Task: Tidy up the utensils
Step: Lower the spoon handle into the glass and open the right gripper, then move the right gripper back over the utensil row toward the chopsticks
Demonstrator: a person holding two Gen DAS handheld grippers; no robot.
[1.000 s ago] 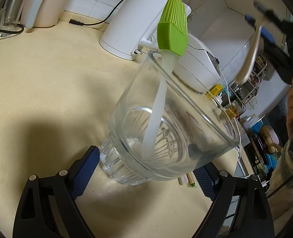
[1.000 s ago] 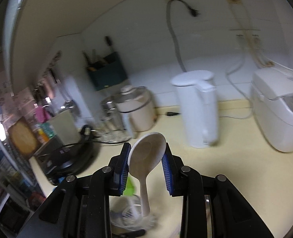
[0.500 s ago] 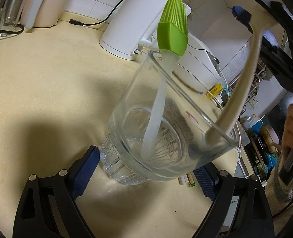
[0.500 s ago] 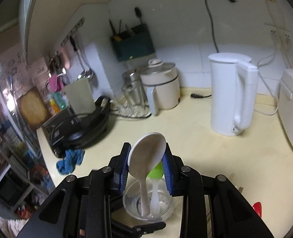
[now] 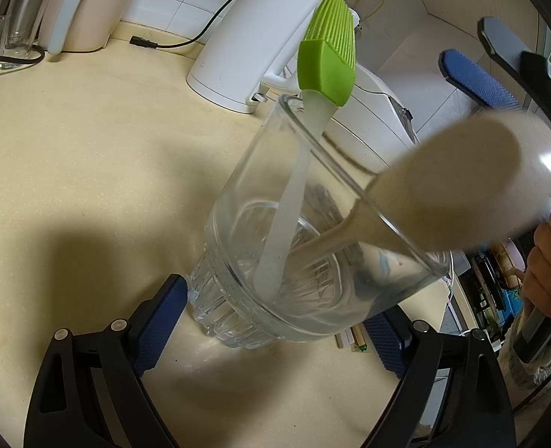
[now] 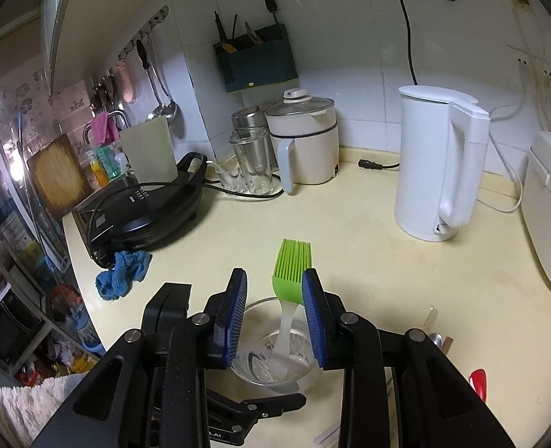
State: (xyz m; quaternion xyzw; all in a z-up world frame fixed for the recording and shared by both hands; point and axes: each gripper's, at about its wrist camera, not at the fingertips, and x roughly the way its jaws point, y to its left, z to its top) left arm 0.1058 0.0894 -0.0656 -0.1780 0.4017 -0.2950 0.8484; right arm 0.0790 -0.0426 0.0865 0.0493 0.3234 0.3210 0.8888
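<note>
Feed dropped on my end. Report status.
Left gripper flanks glass base, contact unclear. Right gripper empty above glass. Spoon handle in glass beside green brush, head blurred. Nothing blocking glass mouth.

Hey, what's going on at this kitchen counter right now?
A person is sorting utensils into a clear glass jar on the counter. The left gripper straddles the jar's base; whether its pads press on it is unclear. A green silicone brush stands in the jar, and a white rice spoon leans handle-down against the rim, blurred. The right gripper hangs just above the jar, jaws open with nothing between them.
</note>
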